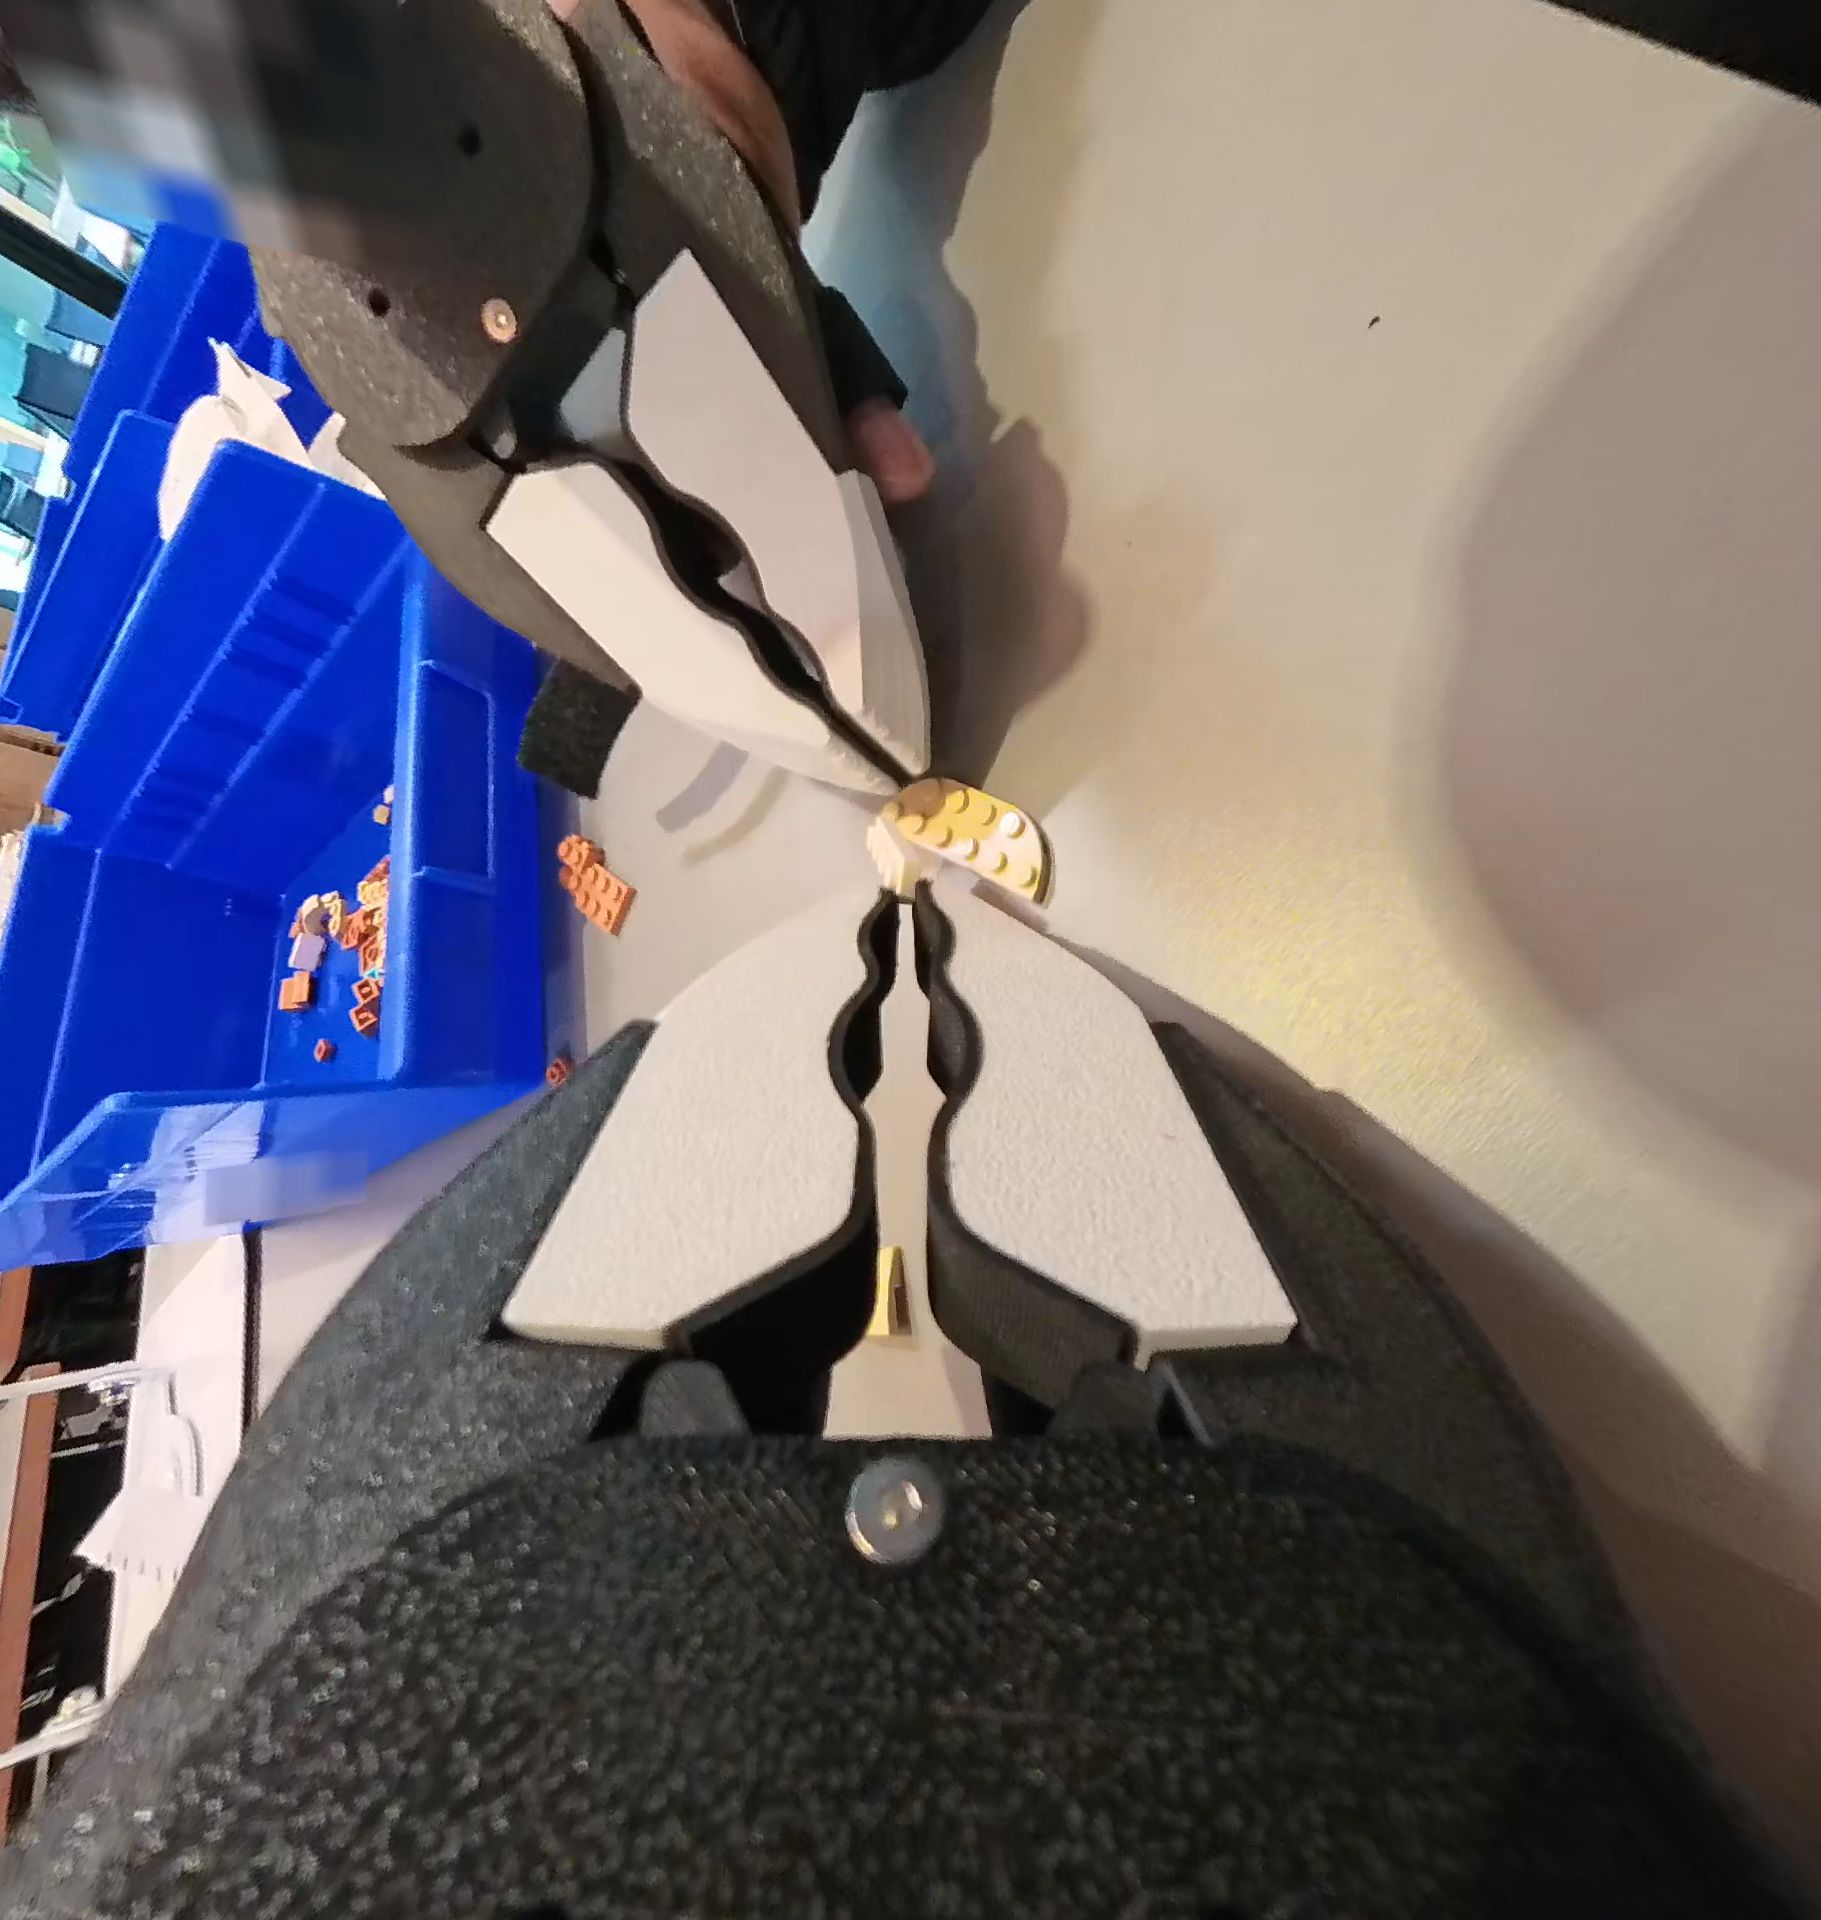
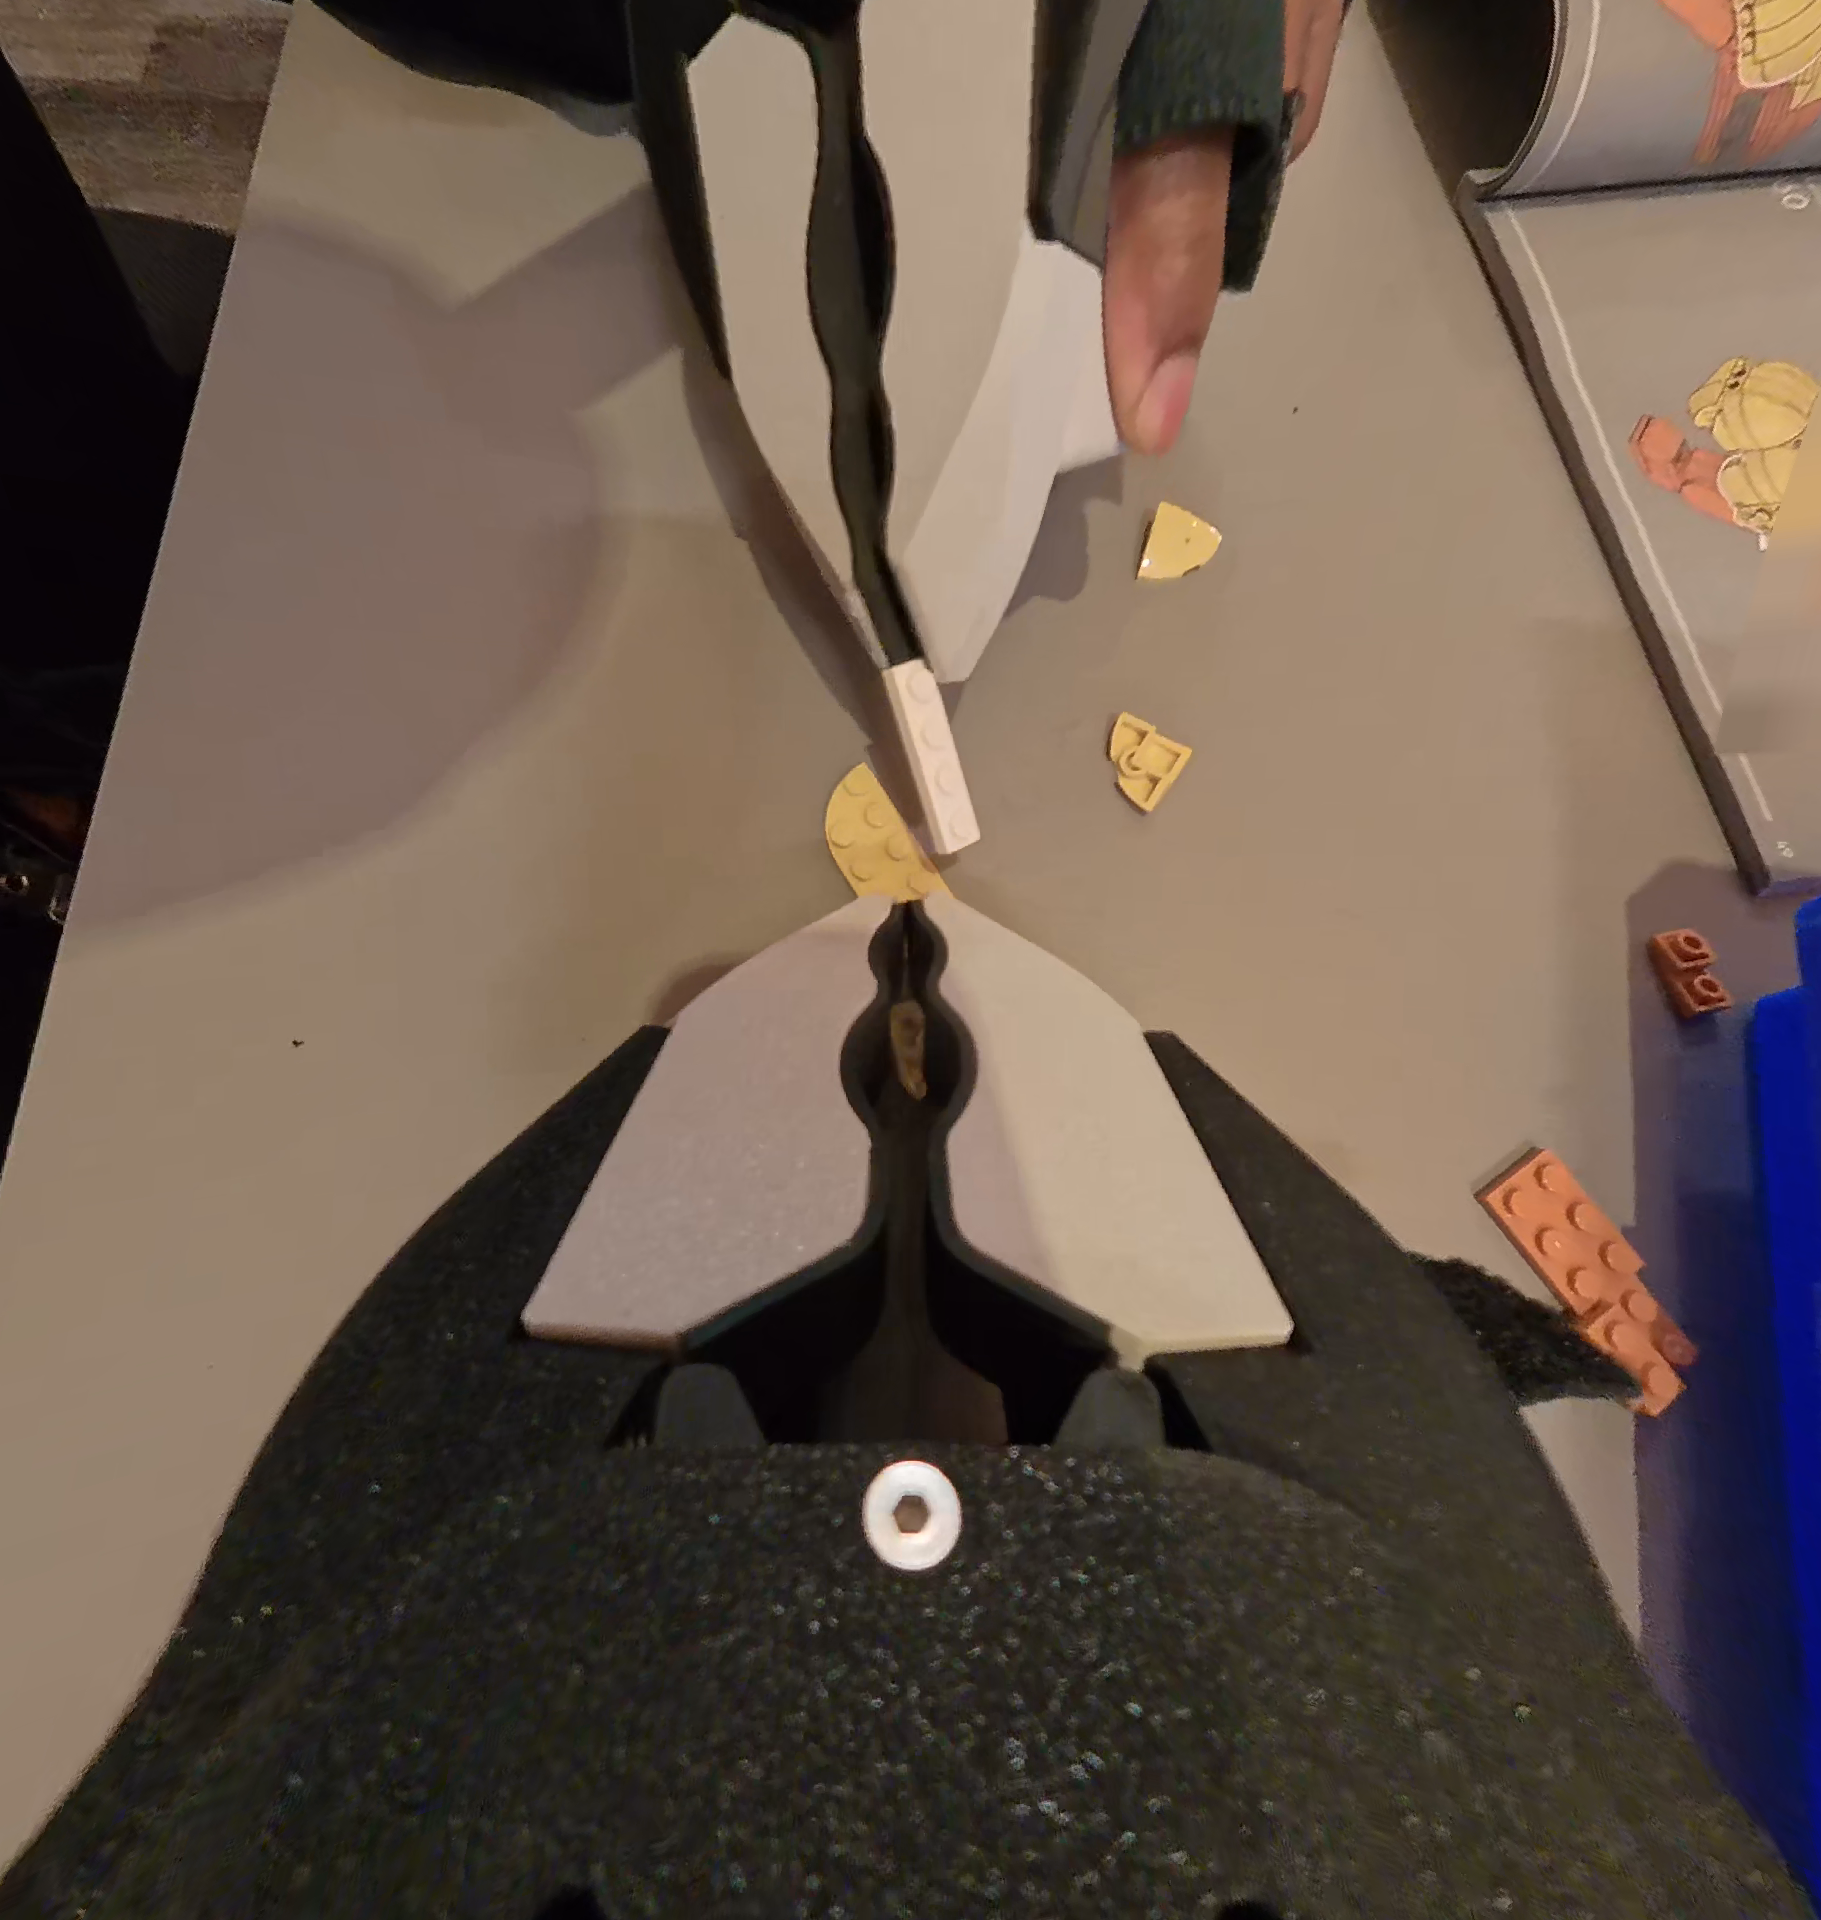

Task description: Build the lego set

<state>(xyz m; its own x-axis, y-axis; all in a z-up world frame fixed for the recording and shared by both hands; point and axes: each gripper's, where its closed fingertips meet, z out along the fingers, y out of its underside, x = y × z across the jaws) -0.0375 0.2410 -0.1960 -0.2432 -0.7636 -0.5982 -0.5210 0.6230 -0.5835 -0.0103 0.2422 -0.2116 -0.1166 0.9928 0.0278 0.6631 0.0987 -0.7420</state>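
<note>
My left gripper (image 1: 904, 902) is shut on a white one-by-four plate (image 2: 932, 758), held by its end. My right gripper (image 2: 911, 906) is shut on the edge of a tan half-round plate (image 2: 873, 840). The two grippers meet tip to tip above the grey table (image 2: 366, 623). The white plate lies across the studs of the tan plate along its straight side. In the left wrist view the tan plate (image 1: 973, 836) shows studs up with the white plate (image 1: 890, 860) at its near edge, and the right gripper (image 1: 911, 777) comes in from above.
Two tan quarter-round pieces (image 2: 1178, 540) (image 2: 1147, 761) lie on the table to the right. An orange plate (image 2: 1571, 1257), a small brown piece (image 2: 1690, 971) and an instruction booklet (image 2: 1664, 416) are farther right. Blue bins (image 1: 210, 831) hold several orange bricks. Only a small space, under 4 cm, lies between the two pairs of fingers.
</note>
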